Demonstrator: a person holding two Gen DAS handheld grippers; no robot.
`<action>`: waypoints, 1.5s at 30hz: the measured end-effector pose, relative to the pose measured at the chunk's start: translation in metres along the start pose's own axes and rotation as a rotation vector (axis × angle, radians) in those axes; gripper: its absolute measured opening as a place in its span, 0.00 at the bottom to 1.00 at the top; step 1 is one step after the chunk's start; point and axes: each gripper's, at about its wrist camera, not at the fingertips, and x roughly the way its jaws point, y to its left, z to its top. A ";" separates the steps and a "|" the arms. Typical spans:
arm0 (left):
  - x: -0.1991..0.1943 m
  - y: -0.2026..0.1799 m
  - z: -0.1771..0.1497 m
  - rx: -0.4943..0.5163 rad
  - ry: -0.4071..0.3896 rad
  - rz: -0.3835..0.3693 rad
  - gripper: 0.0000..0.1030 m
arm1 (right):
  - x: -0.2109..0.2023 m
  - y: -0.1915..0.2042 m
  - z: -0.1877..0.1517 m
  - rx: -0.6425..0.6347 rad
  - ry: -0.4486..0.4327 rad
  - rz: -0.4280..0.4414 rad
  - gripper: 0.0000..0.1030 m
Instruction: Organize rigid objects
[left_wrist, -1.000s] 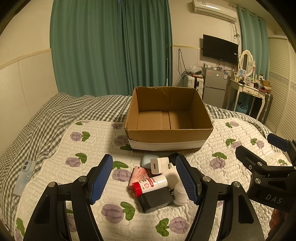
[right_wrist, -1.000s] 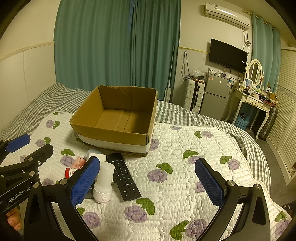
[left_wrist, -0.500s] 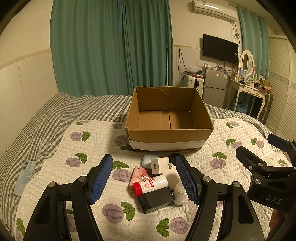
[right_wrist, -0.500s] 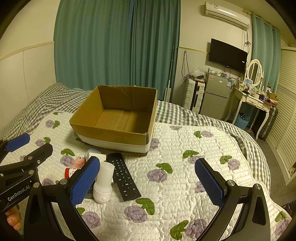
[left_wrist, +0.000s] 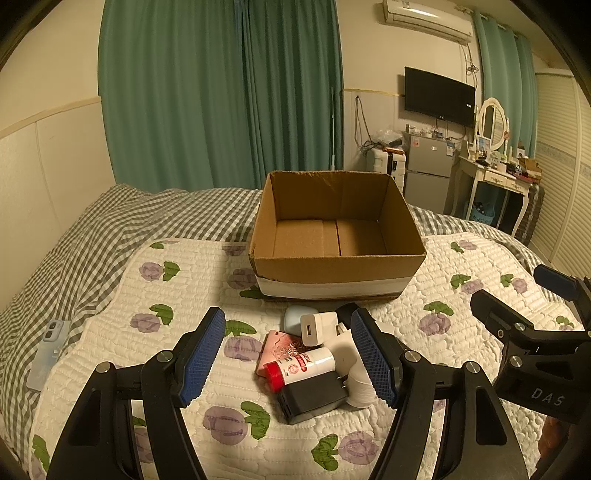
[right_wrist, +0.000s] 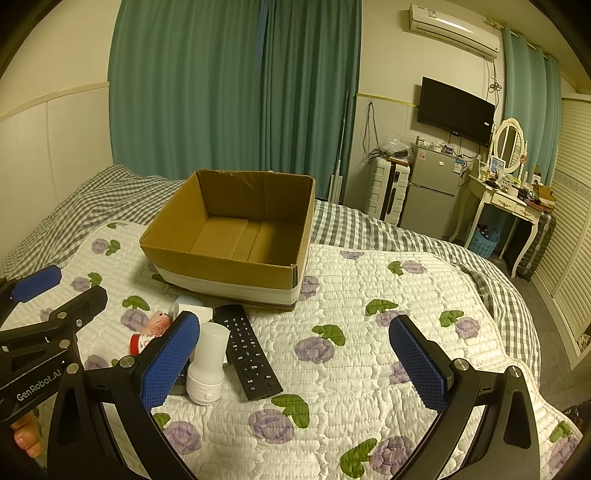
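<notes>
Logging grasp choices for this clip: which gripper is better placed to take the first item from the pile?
Probably left: the open left gripper frames the pile, the red-capped tube between its fingers. The open right gripper faces mostly bare quilt.

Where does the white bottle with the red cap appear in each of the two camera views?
Left wrist view: the white bottle with the red cap lies low in the centre, between the open fingers, on the pink card.
Right wrist view: only its red cap shows at lower left, behind the blue pad.
Shared landmark: the cardboard box, beyond the pile in both.
</notes>
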 end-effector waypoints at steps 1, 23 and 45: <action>0.001 0.000 -0.001 -0.002 0.004 0.001 0.71 | 0.000 -0.001 -0.001 -0.001 0.001 0.002 1.00; 0.079 0.029 -0.056 -0.046 0.311 -0.006 0.71 | 0.106 0.051 -0.071 -0.070 0.372 0.251 0.59; 0.091 -0.009 -0.058 0.022 0.392 -0.102 0.71 | 0.088 0.022 -0.040 -0.037 0.246 0.186 0.44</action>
